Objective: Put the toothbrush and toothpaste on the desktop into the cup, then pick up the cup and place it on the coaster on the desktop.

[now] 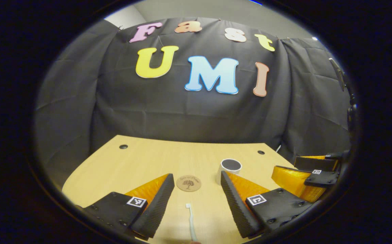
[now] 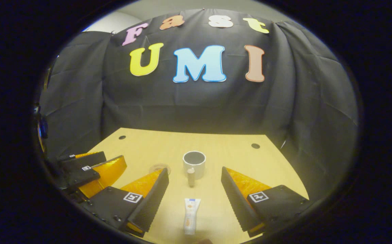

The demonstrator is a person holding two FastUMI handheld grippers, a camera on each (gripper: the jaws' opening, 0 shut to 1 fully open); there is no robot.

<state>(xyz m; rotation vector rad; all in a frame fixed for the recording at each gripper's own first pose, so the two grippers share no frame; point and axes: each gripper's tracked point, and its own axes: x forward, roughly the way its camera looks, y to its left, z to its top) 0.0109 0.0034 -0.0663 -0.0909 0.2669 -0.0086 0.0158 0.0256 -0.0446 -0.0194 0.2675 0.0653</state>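
**Thin items, open jaws: slips being risked**

Both grippers are being held wide open, nothing grasped. The left gripper (image 1: pixel 196 200) is being framed around the slim white toothbrush (image 1: pixel 192 223) lying flat; the right gripper (image 2: pixel 194 198) around the white toothpaste tube (image 2: pixel 191 220). Either may be pinched off-centre and skid, or the white ceramic cup (image 2: pixel 194 164) beyond, beside the round cork coaster (image 1: pixel 189 183), may be toppled on insertion.

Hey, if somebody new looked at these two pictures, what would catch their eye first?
Probably the open left gripper with orange-backed black fingers, framing a white toothbrush that lies on the pale wooden desktop. In the right gripper view, the open right gripper frames a white toothpaste tube lying flat before a white cup with a dark inside. A round brown coaster sits left of that cup.
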